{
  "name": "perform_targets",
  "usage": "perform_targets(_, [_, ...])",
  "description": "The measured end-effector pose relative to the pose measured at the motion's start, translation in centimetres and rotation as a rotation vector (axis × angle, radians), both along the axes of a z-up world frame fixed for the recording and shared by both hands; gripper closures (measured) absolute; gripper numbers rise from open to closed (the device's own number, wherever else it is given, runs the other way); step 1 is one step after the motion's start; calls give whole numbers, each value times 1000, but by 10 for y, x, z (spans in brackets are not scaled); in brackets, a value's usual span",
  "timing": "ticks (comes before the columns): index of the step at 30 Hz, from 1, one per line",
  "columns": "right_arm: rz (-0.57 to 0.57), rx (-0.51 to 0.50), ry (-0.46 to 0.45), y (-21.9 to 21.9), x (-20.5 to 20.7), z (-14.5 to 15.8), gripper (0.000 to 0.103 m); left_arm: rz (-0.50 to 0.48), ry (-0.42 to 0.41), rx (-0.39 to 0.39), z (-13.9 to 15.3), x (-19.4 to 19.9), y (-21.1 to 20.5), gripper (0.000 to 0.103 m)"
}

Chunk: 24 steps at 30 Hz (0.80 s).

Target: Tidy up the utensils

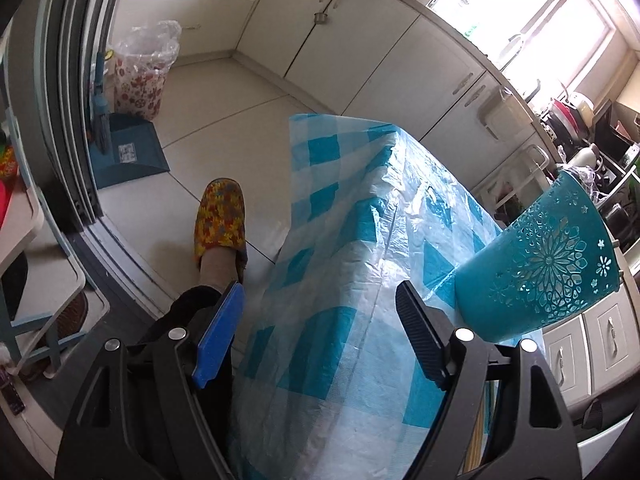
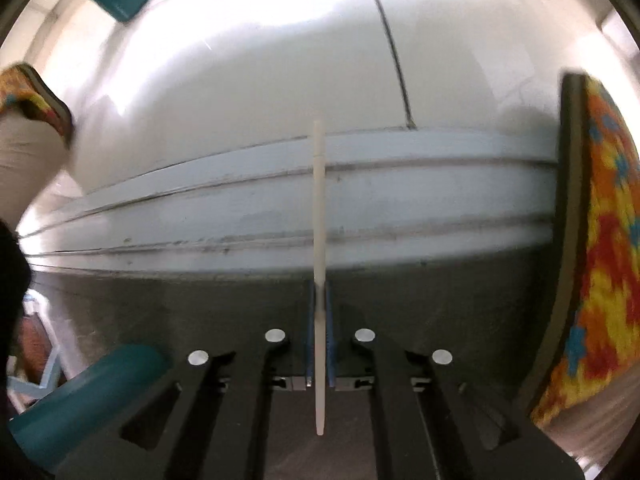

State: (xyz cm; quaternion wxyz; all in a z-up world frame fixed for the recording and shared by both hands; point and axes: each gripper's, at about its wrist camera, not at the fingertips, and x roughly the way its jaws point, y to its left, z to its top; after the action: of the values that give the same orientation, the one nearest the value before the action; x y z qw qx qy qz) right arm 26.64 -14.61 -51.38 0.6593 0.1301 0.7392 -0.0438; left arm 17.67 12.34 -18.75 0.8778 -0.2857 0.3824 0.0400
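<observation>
Two grippers are mine, and only one has work in it at present. Largest in the left wrist view is the table draped in a blue-and-white checked plastic cloth, running from lower centre up toward the middle of the frame. At its right edge stands the teal plastic utensil holder with a cut-out flower pattern, which looks tilted from my angle. My left gripper hangs with its jaws wide and nothing between them, the holder just beyond the right-hand finger. Left of the cloth, a foot in a flowered orange-and-yellow slipper rests on the pale tiled floor.

In the right wrist view that floor fills the upper half, a grey-blue door track crossing the middle, slippers at both edges. My right gripper points down at the floor, its blue pads pressed on a slim pale chopstick-like stick, which runs straight up the centre of the frame from between my fingers. Whether its far tip touches the floor, I cannot tell.

I judge this to be the pick-up step: one utensil retrieved from floor level, not yet stored. Next calls for lifting it clear without letting it swivel in my narrow grip, carrying it up to the table, and dropping it end-first into the holder's mouth, perhaps with my left jaws steadying the holder.
</observation>
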Motion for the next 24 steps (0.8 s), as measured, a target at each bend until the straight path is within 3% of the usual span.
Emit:
perform_targets(5, [-90, 143, -7, -11, -23, 46, 97, 16, -52, 48, 9, -9, -5, 29])
perform_targets(8, [-131, 194, 17, -25, -42, 58, 97, 34, -76, 64, 13, -13, -5, 29])
perform_targets(10, [-152, 272, 75, -29, -53, 49, 97, 50, -85, 66, 14, -15, -3, 29])
perform_targets(12, [-153, 283, 118, -35, -63, 39, 94, 61, -87, 61, 14, -17, -2, 29])
perform_targets(17, [-77, 277, 77, -23, -63, 48, 96, 59, -92, 54, 14, -17, 0, 29])
perform_targets(19, [-54, 269, 88, -20, -82, 34, 96, 57, -89, 49, 14, -16, 0, 29])
perform_targets(20, [-50, 262, 100, -22, -92, 36, 93, 58, -87, 45, 13, -16, 1, 29])
perform_targets(22, [-50, 215, 91, -35, -98, 35, 55, 57, -85, 39, 12, -17, 1, 29])
perform_targets(24, [-44, 170, 78, -31, -95, 27, 52, 55, -85, 26, 11, -18, 3, 29])
